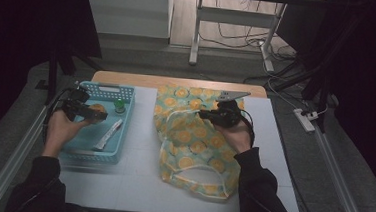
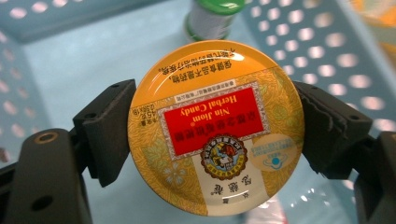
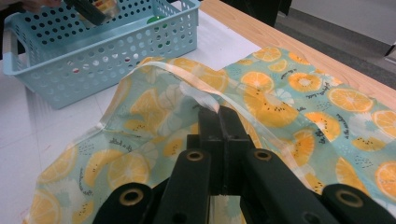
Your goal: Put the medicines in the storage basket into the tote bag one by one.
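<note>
A round yellow tin [image 2: 215,126] with a red "Herbal Candy" label sits between the black pads [image 2: 109,126] of my left gripper [image 1: 99,112], which is shut on its rim. The tin hangs over the light blue perforated basket [image 1: 126,94] at the left of the table. My right gripper [image 3: 218,112] is shut on the pale rim strap of a cloth bag [image 3: 280,112] printed with orange slices. The bag [image 1: 193,146] lies flat in the middle of the white mat, and the right gripper [image 1: 203,114] pinches its upper part.
Inside the basket stand a small green-capped bottle [image 2: 212,16] and a white tube [image 1: 109,133]. A white mat [image 1: 136,177] covers the wooden table [image 1: 177,81]. Table legs and cables lie on the floor beyond.
</note>
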Demonstrator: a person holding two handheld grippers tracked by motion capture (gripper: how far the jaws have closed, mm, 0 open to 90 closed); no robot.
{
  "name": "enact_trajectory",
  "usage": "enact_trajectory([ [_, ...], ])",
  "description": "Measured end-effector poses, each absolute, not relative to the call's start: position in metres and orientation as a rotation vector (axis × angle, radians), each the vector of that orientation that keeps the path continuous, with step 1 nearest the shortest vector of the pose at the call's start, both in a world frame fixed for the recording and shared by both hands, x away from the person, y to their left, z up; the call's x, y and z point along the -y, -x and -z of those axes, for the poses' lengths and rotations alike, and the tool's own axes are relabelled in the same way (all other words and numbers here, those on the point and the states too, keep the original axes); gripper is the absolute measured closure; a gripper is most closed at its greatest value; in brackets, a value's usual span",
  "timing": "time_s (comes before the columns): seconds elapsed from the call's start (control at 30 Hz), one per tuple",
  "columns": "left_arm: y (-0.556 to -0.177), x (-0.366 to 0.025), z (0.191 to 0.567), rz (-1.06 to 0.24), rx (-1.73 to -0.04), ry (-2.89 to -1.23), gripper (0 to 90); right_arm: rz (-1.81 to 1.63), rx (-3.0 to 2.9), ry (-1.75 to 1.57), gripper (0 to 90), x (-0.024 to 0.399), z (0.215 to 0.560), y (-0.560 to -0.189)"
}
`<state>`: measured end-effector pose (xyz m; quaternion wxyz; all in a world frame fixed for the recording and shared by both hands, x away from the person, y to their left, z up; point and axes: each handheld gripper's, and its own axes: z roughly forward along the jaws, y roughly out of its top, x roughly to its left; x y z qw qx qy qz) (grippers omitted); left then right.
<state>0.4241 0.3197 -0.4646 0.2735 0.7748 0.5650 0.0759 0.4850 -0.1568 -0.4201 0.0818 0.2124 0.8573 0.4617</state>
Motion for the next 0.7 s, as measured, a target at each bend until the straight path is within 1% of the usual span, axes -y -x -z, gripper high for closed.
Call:
enact_trajectory([
  [0.27, -0.416, -0.295, 0.453, -0.199, -1.411, -2.134, 19.9, -1.383, -2.561, -0.641, 90.0, 0.157, 0.420, -0.485],
  [0.7, -0.405, -0.267, 0.440, -0.174, -1.287, -2.157, 19.9, -1.384, -2.557, -0.648, 90.0, 0.157, 0.421, -0.486],
])
